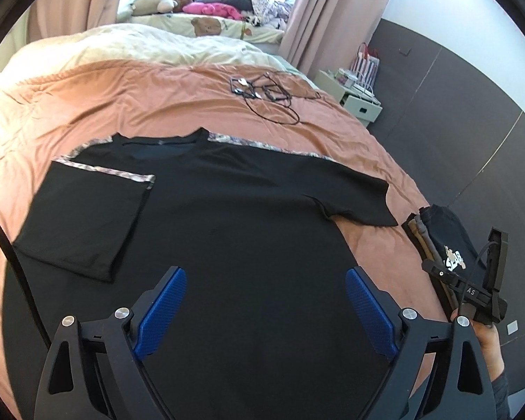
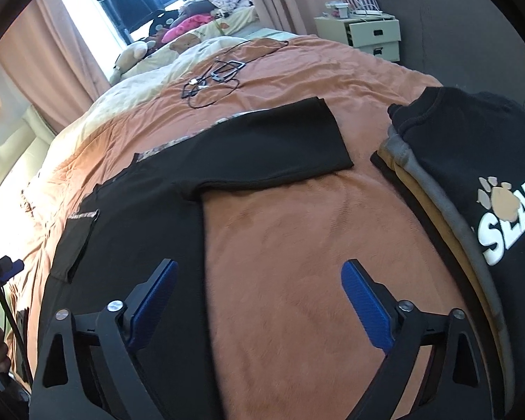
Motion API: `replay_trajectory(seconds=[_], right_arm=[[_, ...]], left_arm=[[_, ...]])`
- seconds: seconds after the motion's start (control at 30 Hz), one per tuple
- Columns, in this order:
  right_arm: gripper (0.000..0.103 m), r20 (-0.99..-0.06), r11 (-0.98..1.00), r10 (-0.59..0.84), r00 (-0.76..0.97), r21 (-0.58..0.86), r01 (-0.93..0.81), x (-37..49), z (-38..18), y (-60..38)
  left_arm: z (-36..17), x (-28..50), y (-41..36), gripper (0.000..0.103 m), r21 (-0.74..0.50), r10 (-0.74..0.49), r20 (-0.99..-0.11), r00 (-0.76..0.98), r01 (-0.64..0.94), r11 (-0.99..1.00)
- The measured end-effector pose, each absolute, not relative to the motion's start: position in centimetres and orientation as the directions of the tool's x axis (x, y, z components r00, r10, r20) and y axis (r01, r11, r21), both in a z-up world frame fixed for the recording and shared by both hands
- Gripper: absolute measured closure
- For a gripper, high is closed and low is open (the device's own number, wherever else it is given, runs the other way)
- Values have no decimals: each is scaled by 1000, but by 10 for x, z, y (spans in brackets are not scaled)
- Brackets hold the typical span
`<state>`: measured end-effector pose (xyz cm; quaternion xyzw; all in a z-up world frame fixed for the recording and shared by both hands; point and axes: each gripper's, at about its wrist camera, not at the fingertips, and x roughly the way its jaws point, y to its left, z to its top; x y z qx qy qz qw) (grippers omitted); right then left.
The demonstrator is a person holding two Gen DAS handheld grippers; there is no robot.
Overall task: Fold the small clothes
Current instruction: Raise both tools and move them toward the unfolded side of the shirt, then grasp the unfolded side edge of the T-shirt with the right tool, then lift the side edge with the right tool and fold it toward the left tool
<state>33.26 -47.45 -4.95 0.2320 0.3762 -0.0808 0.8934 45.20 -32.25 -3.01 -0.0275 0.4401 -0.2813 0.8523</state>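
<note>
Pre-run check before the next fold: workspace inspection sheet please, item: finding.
Surface: bed with orange cover, wrinkled, cream duvet beyond.
Job's things: black T-shirt spread flat, one sleeve already folded in, other sleeve still out; stack of folded clothes beside it at the bed edge.
Clutter: nothing seen on the shirt.
Grippers: left gripper open over the shirt body; right gripper open over the shirt edge and bare cover; neither holds anything.
Cables: black cords and small devices farther up the bed.
Surroundings: plush toys, curtains, drawer unit.
</note>
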Motion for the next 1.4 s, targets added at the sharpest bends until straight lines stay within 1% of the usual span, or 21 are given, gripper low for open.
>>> replay_trajectory(seconds=[0.03,0.07,0.1,0.13,0.27,0.37,0.5,0.57,0.6,0.67,0.73,0.77,0.83,0.93,0.97,1.0,1.03,1.07,1.1,1.2,1.4], right_arm=[[12,-709,876,32,705,359,321,336,-52,-477],[15,-707,872,35,706,367,324,340,-55,-480],[21,-709,867,41,704,376,328,345,-59,-484],[22,-710,862,48,703,385,330,349,-61,-488],[24,-696,829,54,716,431,357,362,-69,-509],[32,-686,794,72,724,478,375,373,-77,-525],[39,-687,757,87,721,516,401,386,-89,-539],[41,-685,733,88,724,536,419,394,-94,-545],[45,-684,720,88,724,546,428,398,-97,-547],[48,-689,695,85,720,559,453,408,-105,-552],[55,-694,673,83,715,568,474,417,-110,-551],[58,-703,661,77,707,566,492,422,-114,-551],[60,-709,633,75,701,577,516,432,-123,-555],[67,-708,607,52,705,583,540,444,-129,-558],[72,-704,598,41,709,586,547,447,-130,-560],[80,-702,592,36,711,588,552,448,-130,-561],[86,-701,585,30,712,590,557,451,-130,-563],[96,-699,578,26,714,593,560,453,-130,-567],[101,-696,578,25,718,596,558,453,-129,-567],[102,-673,602,13,740,596,531,457,-118,-567],[103,-599,680,13,801,593,432,462,-79,-560]], left_arm=[[-34,456,-327,13,-296,-507,-737,447,461,837],[-38,460,-331,13,-293,-506,-741,441,466,835],[-41,464,-336,14,-286,-500,-748,436,468,836],[-46,468,-341,16,-280,-492,-756,431,468,838],[-61,483,-355,22,-293,-491,-772,403,461,838],[-71,495,-368,27,-299,-490,-780,390,456,838],[-85,511,-386,36,-307,-491,-788,370,456,836],[-91,518,-395,36,-309,-493,-790,365,458,834],[-92,521,-397,37,-310,-494,-790,363,459,833],[-99,529,-406,39,-315,-497,-792,355,461,830],[-106,536,-415,44,-318,-499,-796,343,464,826],[-109,539,-418,44,-318,-499,-798,339,466,826],[-115,547,-427,46,-313,-495,-802,333,472,824],[-124,558,-438,50,-313,-494,-808,322,476,822],[-126,562,-441,51,-316,-496,-808,318,476,820],[-129,566,-445,52,-319,-497,-809,314,476,819],[-132,570,-448,53,-319,-496,-810,312,476,820],[-135,573,-452,54,-319,-496,-811,311,476,820],[-138,578,-456,55,-321,-497,-811,309,476,819],[-144,587,-466,58,-331,-505,-809,302,476,815],[-150,597,-488,58,-351,-535,-796,284,502,790]])
